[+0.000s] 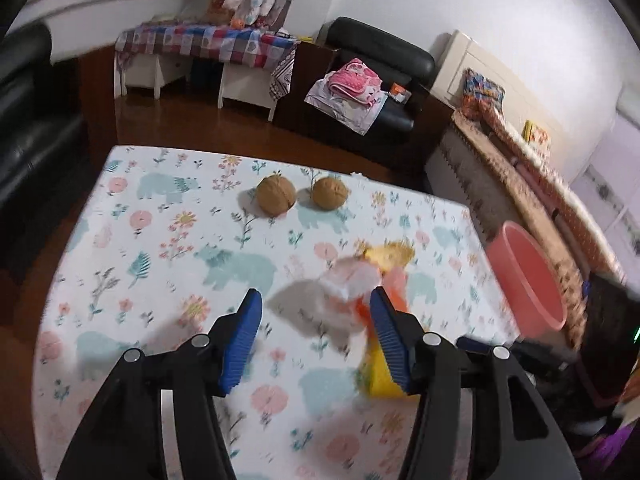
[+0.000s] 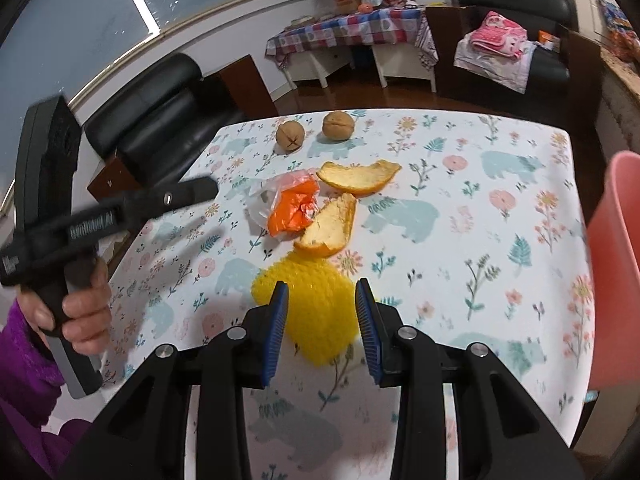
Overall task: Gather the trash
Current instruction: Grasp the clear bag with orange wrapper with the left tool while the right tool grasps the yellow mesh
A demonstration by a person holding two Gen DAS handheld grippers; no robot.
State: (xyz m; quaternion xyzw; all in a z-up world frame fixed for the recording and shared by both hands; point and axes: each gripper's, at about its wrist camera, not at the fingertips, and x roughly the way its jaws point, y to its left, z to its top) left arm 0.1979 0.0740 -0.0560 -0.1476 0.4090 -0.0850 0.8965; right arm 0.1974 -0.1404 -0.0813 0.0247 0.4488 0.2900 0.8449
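Note:
Trash lies in a heap mid-table: a yellow foam net (image 2: 316,312), two pieces of orange peel (image 2: 358,178) (image 2: 330,230), and a crumpled orange-and-clear plastic bag (image 2: 290,204). My right gripper (image 2: 322,314) is open, its blue pads either side of the yellow net, just above it. My left gripper (image 1: 316,336) is open and empty over the cloth, left of the blurred heap (image 1: 368,280); it also shows in the right wrist view (image 2: 200,188). A pink bin (image 1: 528,276) stands off the table's right edge and shows in the right wrist view (image 2: 616,264).
Two walnuts (image 1: 276,196) (image 1: 330,194) sit near the far edge of the floral tablecloth (image 1: 160,240). Black armchairs (image 2: 160,112), a checked-cloth side table (image 2: 352,32) and a bed (image 1: 520,168) surround the table.

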